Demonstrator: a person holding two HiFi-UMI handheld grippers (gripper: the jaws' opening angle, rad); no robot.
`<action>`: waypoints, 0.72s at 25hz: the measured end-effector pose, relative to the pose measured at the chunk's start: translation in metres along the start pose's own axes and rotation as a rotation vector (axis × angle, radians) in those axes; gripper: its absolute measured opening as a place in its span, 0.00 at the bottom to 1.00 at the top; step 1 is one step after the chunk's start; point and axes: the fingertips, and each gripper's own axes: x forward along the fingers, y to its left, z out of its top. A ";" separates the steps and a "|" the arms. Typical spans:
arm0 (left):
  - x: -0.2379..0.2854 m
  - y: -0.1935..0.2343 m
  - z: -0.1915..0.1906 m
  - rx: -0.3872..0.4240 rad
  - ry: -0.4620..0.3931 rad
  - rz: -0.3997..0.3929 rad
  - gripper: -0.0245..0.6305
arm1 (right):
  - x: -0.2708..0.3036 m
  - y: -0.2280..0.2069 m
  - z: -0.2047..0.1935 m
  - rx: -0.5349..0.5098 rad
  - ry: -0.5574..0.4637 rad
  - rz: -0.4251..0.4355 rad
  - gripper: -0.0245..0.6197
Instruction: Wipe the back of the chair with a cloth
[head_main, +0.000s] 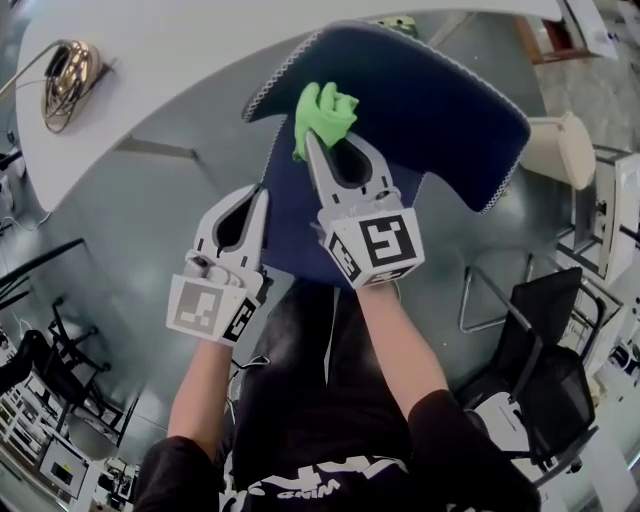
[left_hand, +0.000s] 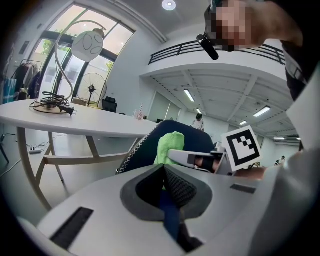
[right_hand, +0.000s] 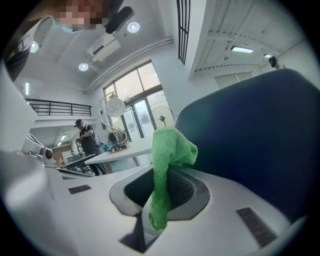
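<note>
Right claw (head_main: 310, 138) pinches crumpled green cloth (head_main: 324, 112) on navy chair back (head_main: 430, 110); left claw (head_main: 264, 192) clamps its edge.

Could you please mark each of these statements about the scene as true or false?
1. The right gripper has a green cloth clamped between its jaws. True.
2. The cloth lies spread out on the white table. False: it is bunched in the right gripper, up against the chair back.
3. The chair back is dark blue. True.
4. The left gripper carries a second cloth. False: it sits at the chair back's left edge with no cloth in it.
5. A lamp with a round head stands on the white table. True.
</note>
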 end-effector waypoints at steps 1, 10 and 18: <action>0.001 -0.003 -0.002 0.000 0.002 -0.006 0.03 | -0.008 -0.005 0.000 -0.003 -0.003 -0.019 0.13; 0.018 -0.041 -0.011 0.019 0.026 -0.090 0.03 | -0.114 -0.078 -0.010 -0.057 0.013 -0.258 0.13; 0.033 -0.082 -0.016 0.040 0.031 -0.162 0.03 | -0.209 -0.142 -0.022 -0.063 0.006 -0.515 0.13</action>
